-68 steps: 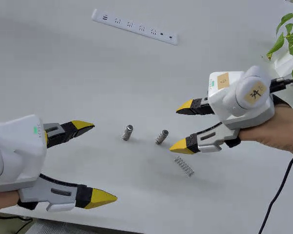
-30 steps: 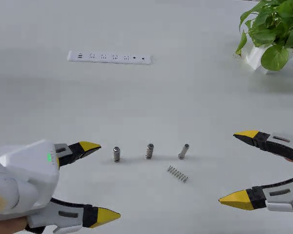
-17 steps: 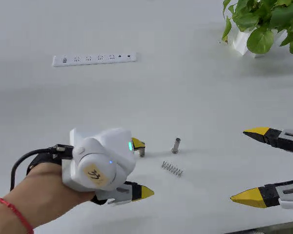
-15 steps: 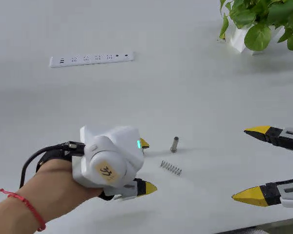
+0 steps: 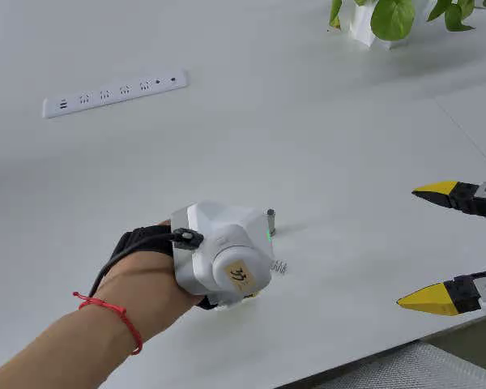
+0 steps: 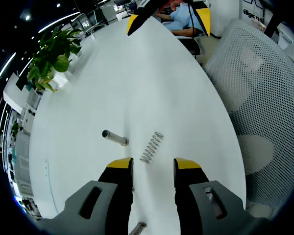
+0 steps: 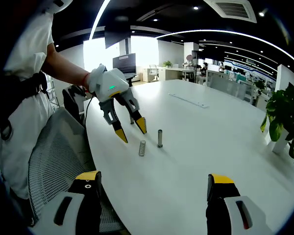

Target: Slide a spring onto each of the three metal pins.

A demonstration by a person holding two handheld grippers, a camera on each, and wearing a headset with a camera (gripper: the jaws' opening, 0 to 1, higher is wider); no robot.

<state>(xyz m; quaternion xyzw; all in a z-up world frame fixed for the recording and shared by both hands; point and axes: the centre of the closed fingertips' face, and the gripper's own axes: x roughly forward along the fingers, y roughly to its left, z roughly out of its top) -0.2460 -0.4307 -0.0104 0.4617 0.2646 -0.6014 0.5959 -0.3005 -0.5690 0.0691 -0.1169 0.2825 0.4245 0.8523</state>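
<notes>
One bare metal pin (image 5: 270, 221) stands upright on the white table (image 5: 324, 121). A loose spring (image 5: 280, 266) lies just in front of it, half hidden behind my left gripper (image 5: 227, 271). In the left gripper view the open left gripper (image 6: 153, 164) has the spring (image 6: 152, 147) just ahead of its yellow tips, and the pin (image 6: 114, 138) lies up and to the left. A spring-covered pin (image 6: 137, 228) peeks out between the jaws at the bottom. My right gripper (image 5: 425, 245) hangs open at the right edge, off the table, holding nothing. In its own view the right gripper (image 7: 154, 178) faces the spring (image 7: 142, 148), the pin (image 7: 160, 138) and the left gripper (image 7: 131, 132).
A white power strip (image 5: 113, 93) lies at the far left of the table. A potted plant (image 5: 389, 16) stands at the far right corner. A grey mesh chair (image 5: 413, 369) sits just below the table's near edge.
My left gripper has swung right across the pins and dropped down to the loose spring, now hiding the two spring-covered pins. The right gripper has stayed open at the right.
</notes>
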